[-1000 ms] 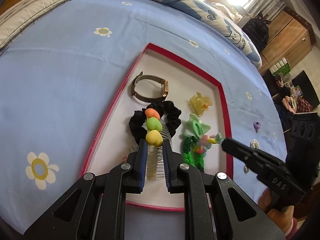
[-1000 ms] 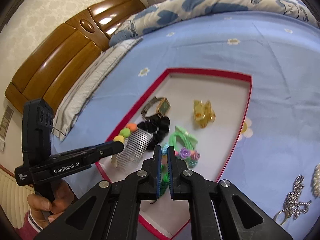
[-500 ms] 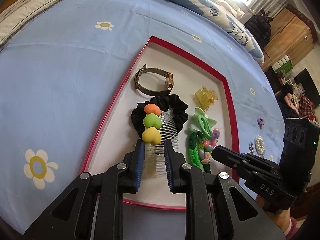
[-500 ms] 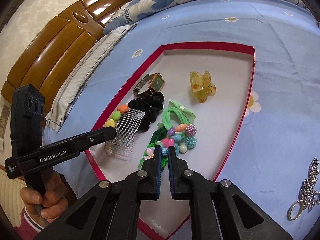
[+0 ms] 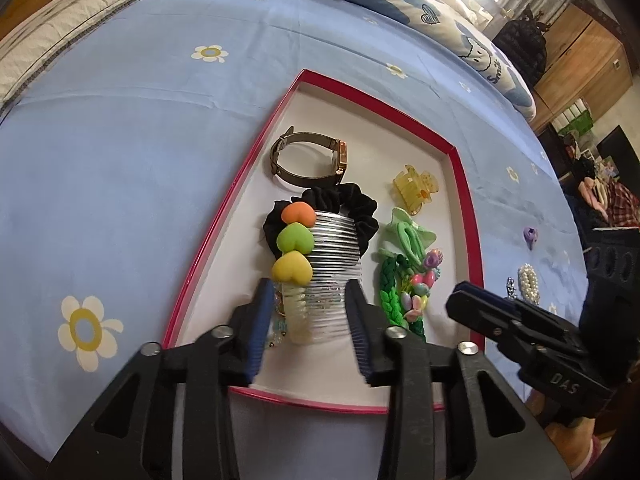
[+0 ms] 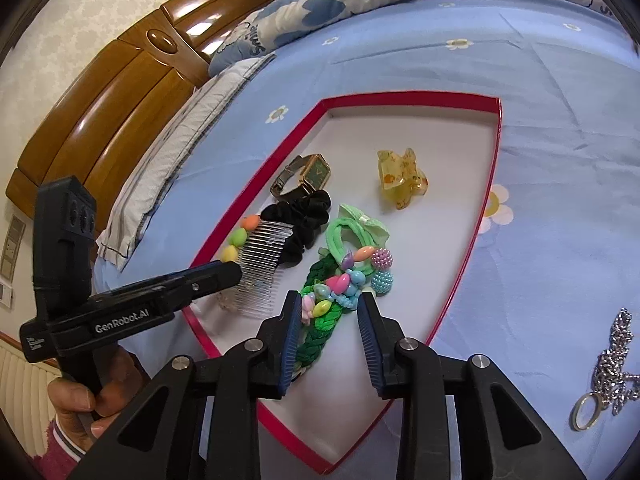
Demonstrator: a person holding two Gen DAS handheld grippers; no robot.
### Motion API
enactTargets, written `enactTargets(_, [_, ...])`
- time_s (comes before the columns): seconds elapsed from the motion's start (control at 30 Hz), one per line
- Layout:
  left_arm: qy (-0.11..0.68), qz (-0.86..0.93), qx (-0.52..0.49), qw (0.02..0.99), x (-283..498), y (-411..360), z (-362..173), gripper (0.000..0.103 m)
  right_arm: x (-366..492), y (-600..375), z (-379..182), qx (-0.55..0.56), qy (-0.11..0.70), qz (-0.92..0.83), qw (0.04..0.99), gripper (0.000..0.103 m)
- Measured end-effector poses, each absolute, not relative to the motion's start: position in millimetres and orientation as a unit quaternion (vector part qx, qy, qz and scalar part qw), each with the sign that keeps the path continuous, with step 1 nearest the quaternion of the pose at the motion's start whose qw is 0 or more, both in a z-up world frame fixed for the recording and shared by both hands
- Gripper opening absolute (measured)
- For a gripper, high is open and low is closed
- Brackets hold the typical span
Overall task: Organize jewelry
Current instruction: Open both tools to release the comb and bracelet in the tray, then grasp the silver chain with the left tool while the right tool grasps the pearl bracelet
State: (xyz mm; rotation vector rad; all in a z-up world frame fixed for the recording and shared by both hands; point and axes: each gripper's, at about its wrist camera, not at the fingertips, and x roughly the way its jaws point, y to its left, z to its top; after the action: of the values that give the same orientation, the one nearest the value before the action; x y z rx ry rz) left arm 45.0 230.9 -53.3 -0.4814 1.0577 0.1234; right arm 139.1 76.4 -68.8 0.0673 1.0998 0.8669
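A red-rimmed tray (image 5: pixel 460 176) (image 6: pixel 496 152) with a white floor lies on the blue bedsheet. In it are a watch (image 5: pixel 316 160), a black scrunchie (image 5: pixel 360 208), a yellow claw clip (image 5: pixel 414 190), green hair ties (image 6: pixel 352 232) and a green braid (image 6: pixel 320 332). A clear comb (image 5: pixel 332 280) topped with orange, green and yellow hearts rests flat between the fingers of my left gripper (image 5: pixel 307 300); its jaws are opening and the pads stand off the comb. My right gripper (image 6: pixel 330 304) is opening too, over a pastel beaded bracelet (image 6: pixel 340 284) lying on the braid.
A silver chain with a ring (image 6: pixel 612 364) lies on the sheet right of the tray. A pearl clip (image 5: pixel 528 282) and a small purple clip (image 5: pixel 530 236) sit there as well. Pillows and a wooden headboard (image 6: pixel 120 92) lie beyond; a hand (image 6: pixel 76 404) holds the left gripper.
Both pairs of jaws have spread apart. The comb has left the left pads and lies flat in the tray; the beaded bracelet has dropped from the right pads onto the green braid.
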Motion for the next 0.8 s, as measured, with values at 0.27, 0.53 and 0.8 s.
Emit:
enactTargets(0.27, [0.497,0.059,-0.221,0.837,42,225,-45,0.045,133,60,-48,0.044,0.487,0.397,0.777,0.038])
enactTargets(0.53, [0.485,0.042,-0.212,0.847,39,205,-25,0.05,134,15,-33,0.072,0.47,0.369,0.799,0.046])
enactTargets(0.8, [0.485,0.014,-0.196,0.852,47,173,-14,0.052,134,-54,-32,0.096,0.461,0.31,0.826,0.05])
